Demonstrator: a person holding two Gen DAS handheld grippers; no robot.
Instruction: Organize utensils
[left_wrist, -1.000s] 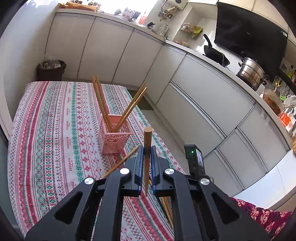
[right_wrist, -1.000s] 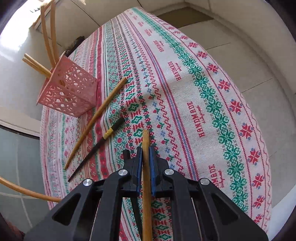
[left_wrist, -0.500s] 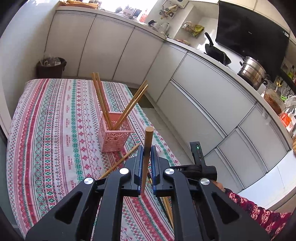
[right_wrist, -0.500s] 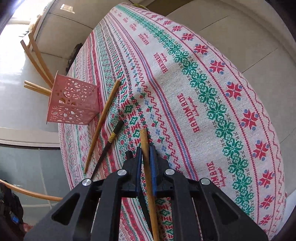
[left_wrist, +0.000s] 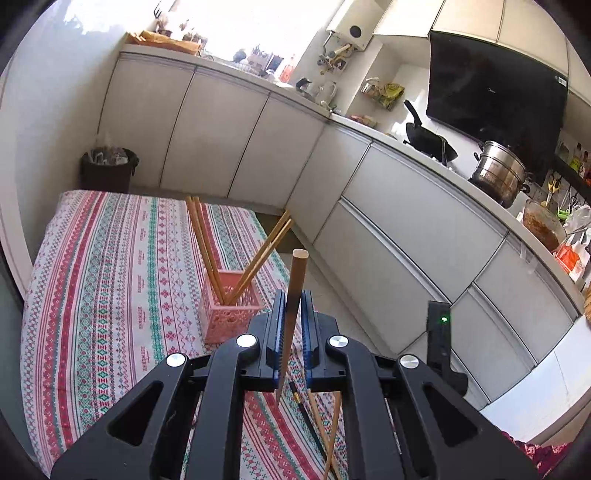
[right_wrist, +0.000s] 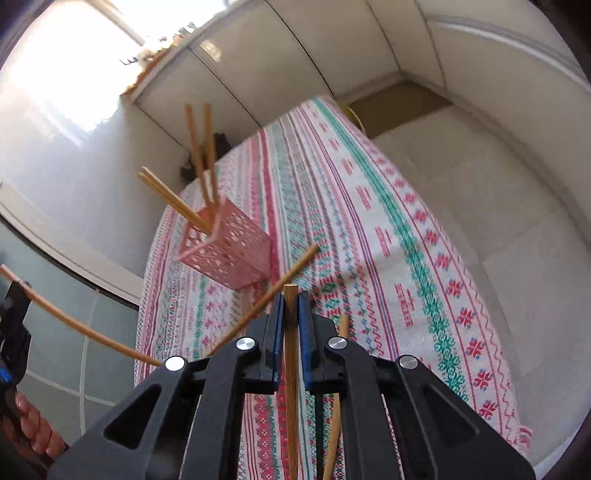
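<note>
Apparently four chopsticks (left_wrist: 207, 243) leaning apart, pink lattice basket (left_wrist: 231, 319), patterned tablecloth (left_wrist: 110, 277)

The basket (left_wrist: 231, 314) is standing on the tablecloth (left_wrist: 110, 280), toward the edge nearest the cabinets (left_wrist: 406, 236). Four chopsticks (left_wrist: 205, 243) are leaning inside it, two tilting toward the bin (left_wrist: 107, 170) beyond the table's far end, two toward the cabinets. More chopsticks (left_wrist: 325, 424) are lying loose on the cloth behind the basket. A pot (left_wrist: 498, 173) is sitting on the counter above the cabinets, beside a pan (left_wrist: 428, 140).
</note>
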